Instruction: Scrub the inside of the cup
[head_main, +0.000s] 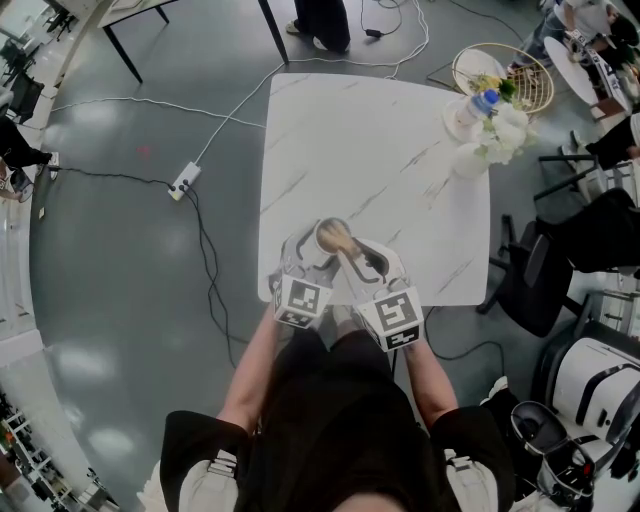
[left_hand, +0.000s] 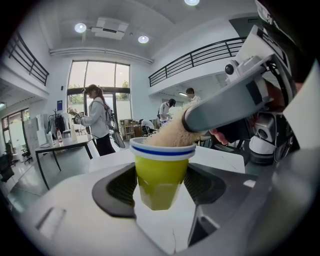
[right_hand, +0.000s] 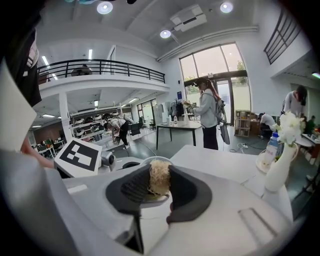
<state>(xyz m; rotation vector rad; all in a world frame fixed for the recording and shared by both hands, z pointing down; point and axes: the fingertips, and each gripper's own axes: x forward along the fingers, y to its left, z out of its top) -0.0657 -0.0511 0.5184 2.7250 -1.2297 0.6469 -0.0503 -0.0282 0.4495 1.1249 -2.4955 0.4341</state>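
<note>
A yellow-green cup (left_hand: 160, 175) with a white rim and a blue stripe stands upright between the pads of my left gripper (left_hand: 161, 189), which is shut on its sides. My right gripper (right_hand: 159, 189) is shut on a tan fibrous scrubber (right_hand: 159, 179). The scrubber (left_hand: 172, 134) reaches down into the cup's mouth from the right, held by the right gripper (left_hand: 235, 100). In the head view the cup (head_main: 333, 237) sits over the table's near edge, with the left gripper (head_main: 305, 262) and the right gripper (head_main: 368, 266) on either side. The cup's inside is hidden.
The white marble table (head_main: 370, 150) carries a vase of white flowers (head_main: 490, 140) and a water bottle (head_main: 478, 105) at its far right corner. A wicker basket (head_main: 500, 75) stands beyond it. A power strip (head_main: 184, 181) with cables lies on the floor left. A dark chair (head_main: 545, 270) stands right.
</note>
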